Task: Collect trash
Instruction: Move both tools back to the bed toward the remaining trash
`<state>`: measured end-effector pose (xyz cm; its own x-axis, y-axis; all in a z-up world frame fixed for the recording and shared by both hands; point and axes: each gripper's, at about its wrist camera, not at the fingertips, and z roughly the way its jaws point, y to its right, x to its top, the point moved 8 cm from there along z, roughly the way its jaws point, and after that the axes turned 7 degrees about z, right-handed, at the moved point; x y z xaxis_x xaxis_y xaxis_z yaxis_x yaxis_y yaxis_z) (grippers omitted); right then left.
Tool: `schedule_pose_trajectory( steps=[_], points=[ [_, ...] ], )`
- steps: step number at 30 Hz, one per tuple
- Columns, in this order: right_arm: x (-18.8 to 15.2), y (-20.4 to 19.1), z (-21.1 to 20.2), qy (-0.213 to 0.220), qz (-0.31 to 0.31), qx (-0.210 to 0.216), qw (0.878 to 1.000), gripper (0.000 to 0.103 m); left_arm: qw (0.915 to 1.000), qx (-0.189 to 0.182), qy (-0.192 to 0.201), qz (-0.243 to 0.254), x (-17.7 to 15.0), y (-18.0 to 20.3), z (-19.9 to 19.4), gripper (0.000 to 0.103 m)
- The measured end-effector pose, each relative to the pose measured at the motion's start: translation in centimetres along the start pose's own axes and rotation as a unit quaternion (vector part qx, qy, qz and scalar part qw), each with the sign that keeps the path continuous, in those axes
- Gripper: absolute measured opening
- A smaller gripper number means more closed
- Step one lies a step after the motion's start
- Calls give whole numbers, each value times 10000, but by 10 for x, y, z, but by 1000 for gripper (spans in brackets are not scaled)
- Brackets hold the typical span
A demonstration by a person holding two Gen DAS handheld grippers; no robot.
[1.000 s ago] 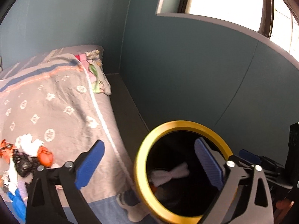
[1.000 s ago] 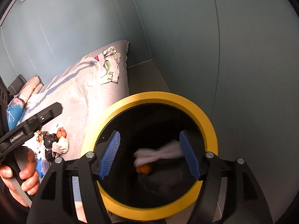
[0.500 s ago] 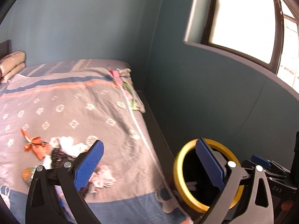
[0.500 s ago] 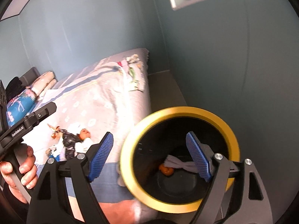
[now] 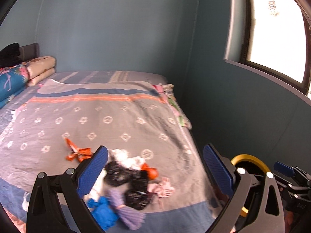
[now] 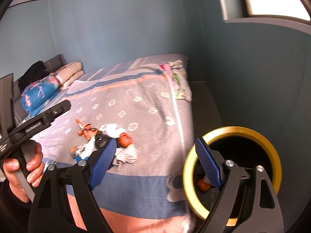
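A pile of trash lies on the grey bed cover near the bed's front edge: black wrappers, white tissue, an orange peel, blue and purple bits, an orange wrapper. It also shows in the right wrist view. My left gripper is open and empty, above the pile. A black bin with a yellow rim stands on the floor right of the bed, with an orange piece inside; it also shows in the left wrist view. My right gripper is open and empty, between pile and bin.
The bed fills the left, with folded bedding and pillows at its head. Loose cloth lies at the bed's far right edge. Blue walls and a window close the right side. A narrow floor strip runs beside the bed.
Both grippers swung left and back from over the bin toward the bed. The bin moved to the right edge of both views; the trash pile now lies between the left fingers.
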<state>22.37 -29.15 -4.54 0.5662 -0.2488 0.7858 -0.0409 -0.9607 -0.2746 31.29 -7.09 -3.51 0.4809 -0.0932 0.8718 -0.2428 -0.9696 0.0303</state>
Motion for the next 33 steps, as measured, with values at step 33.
schedule_pose_trajectory(
  steps=[33],
  points=[
    [-43, -101, 180, -1322, -655, 282, 9887, 80, 9764, 1625, -1170, -805, -75, -219, 118, 95]
  ],
)
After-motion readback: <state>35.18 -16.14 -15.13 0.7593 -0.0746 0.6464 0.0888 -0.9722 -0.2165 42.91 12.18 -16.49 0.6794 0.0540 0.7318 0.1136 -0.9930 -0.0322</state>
